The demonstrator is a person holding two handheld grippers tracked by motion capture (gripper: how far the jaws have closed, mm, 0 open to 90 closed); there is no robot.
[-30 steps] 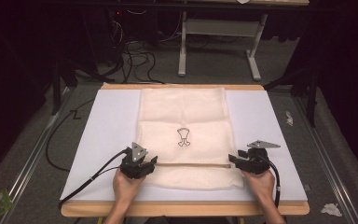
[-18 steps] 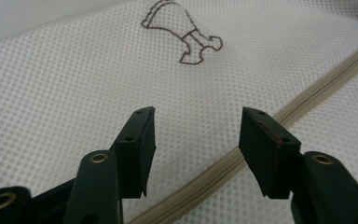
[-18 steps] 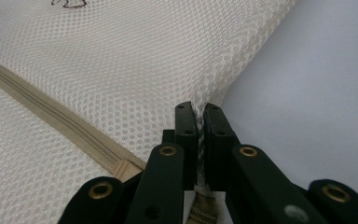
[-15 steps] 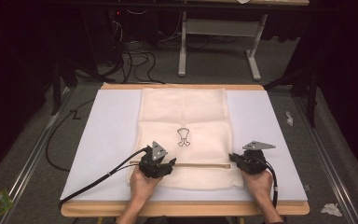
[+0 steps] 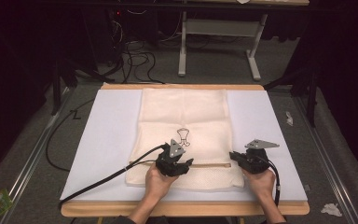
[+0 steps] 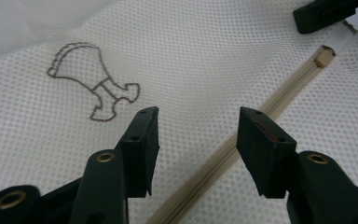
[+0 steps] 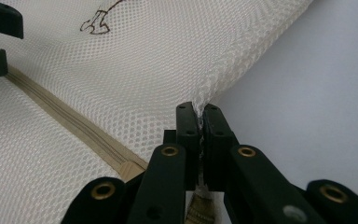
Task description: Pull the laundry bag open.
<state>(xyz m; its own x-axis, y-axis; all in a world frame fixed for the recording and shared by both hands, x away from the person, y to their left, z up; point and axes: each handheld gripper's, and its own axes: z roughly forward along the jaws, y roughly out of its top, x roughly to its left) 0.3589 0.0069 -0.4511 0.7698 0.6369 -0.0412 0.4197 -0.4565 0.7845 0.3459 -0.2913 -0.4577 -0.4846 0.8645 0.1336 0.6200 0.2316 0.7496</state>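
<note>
A cream mesh bag (image 5: pixel 182 130) lies flat on a white mat (image 5: pixel 102 140) over a wooden table (image 5: pixel 182 208), cables apparently trailing on the grey floor (image 5: pixel 135 60) beyond. The right gripper (image 5: pixel 237 157) pinches the bag's edge by its zipper (image 6: pixel 242 144); the left gripper (image 5: pixel 182 164) hovers over that zipper, jaws apart after narrowing slightly, nothing between them.

Camera layout: one fixed overhead view, two gripper-mounted views.

The high view looks forward and down on the table (image 5: pixel 270 121) from the near side. Each gripper view sits close above the mesh bag (image 5: pixel 186 112), facing along its own jaws. All three share the zipper (image 6: pixel 279 100) and the embroidered mark (image 6: pixel 93 86).
</note>
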